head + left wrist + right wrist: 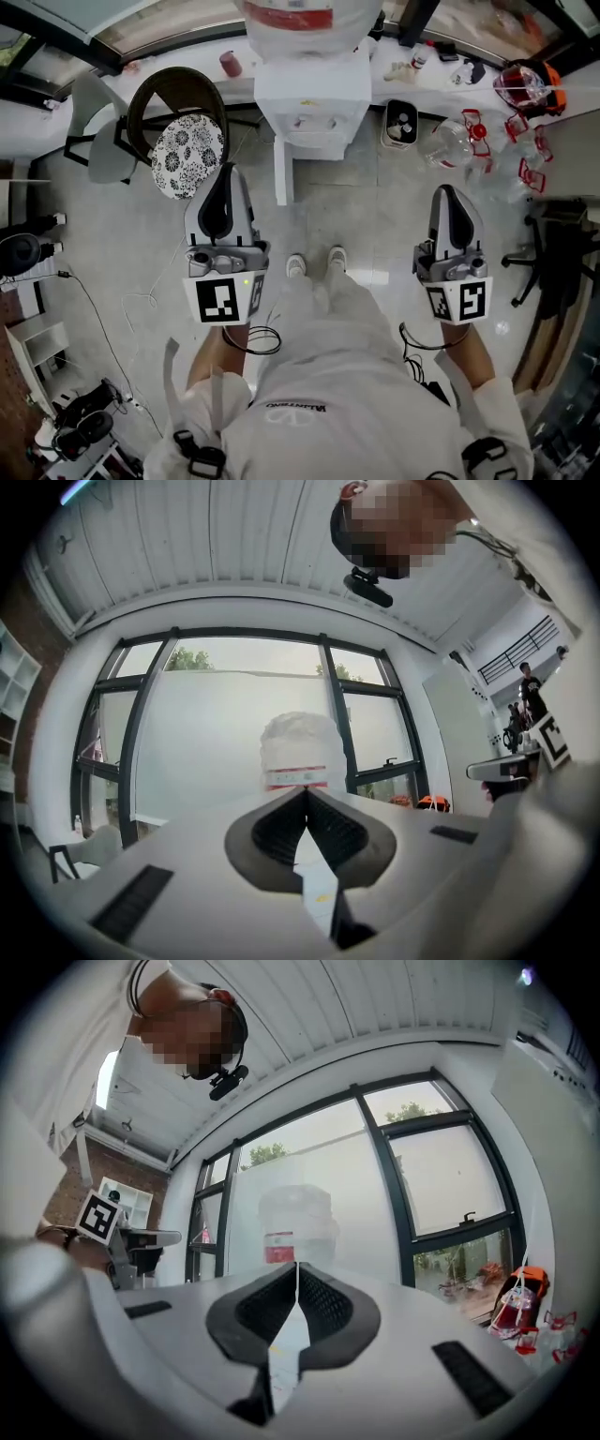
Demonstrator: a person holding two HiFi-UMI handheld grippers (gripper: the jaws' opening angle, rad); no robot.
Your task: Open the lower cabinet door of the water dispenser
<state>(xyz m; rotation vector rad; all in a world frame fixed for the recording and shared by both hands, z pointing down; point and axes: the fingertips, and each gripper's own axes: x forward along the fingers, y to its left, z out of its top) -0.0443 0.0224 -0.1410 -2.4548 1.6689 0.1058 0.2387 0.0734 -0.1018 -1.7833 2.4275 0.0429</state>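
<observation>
The white water dispenser (pixel 314 94) stands at the top middle of the head view, a clear bottle (pixel 305 23) on top. A narrow white panel (pixel 281 173) juts from its lower left toward me; it looks like the lower cabinet door standing ajar. My left gripper (pixel 225 172) and right gripper (pixel 447 191) are held up level on either side of my body, well short of the dispenser, touching nothing. Both are shut and empty. The left gripper (pixel 305 790) and the right gripper (pixel 297 1265) each point at the bottle (pixel 300 752) (pixel 295 1222) before the windows.
A brown chair with a patterned cushion (pixel 187 155) stands left of the dispenser, a grey chair (pixel 98 131) beyond it. A small bin (pixel 401 122) and clear red-handled containers (pixel 487 141) lie at the right. An office chair base (pixel 553 253) and floor cables (pixel 141 300) flank me.
</observation>
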